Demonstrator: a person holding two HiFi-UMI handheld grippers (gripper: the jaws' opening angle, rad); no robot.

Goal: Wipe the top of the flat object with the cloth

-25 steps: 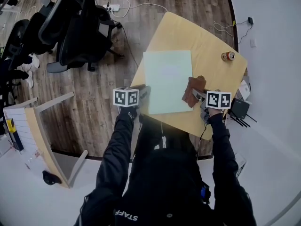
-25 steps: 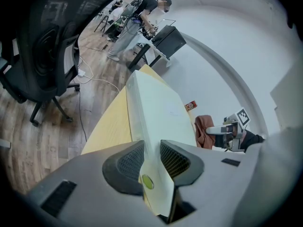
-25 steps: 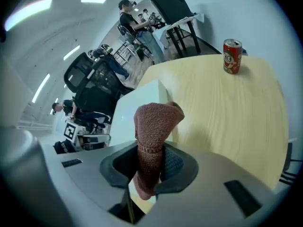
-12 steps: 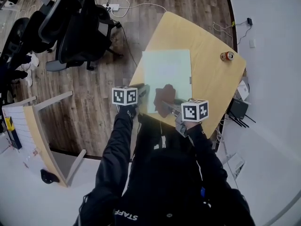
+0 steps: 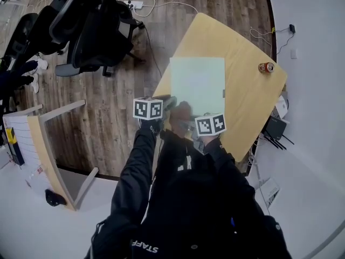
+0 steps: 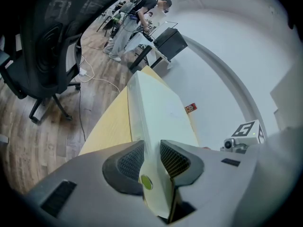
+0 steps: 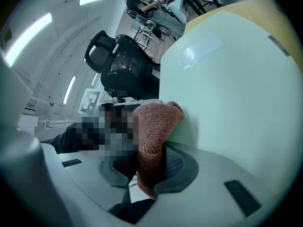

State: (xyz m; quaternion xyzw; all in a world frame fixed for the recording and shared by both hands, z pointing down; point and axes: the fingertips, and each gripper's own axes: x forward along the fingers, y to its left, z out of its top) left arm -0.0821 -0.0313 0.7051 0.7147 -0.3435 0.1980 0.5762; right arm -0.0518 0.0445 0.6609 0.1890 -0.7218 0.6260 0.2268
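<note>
Wipe in hand: cloth (image 7: 156, 118) sitting at the near-left corner of the flat object (image 5: 199, 82)
Wooden table (image 5: 243, 43) is carrying the pale green flat object; left gripper (image 6: 151, 157) is clamping its near edge, pinning it down; right gripper (image 7: 152, 167) is pinching the brown cloth against the top; a good stroke is probably needing steady downward pressure, overlapping lanes, and the far half covered too

Qty: 1 worktop (image 5: 248, 96), 1 flat object (image 5: 198, 82), 1 cloth (image 7: 154, 126), 1 can (image 5: 265, 67). 2 grippers: left gripper (image 6: 152, 157), right gripper (image 7: 151, 162). 2 marker cubes (image 5: 147, 108) (image 5: 210, 125), 1 per gripper. Off the worktop: approx. 2 office chairs (image 5: 99, 36), 1 power strip (image 5: 133, 5), 1 black box (image 5: 275, 125).
</note>
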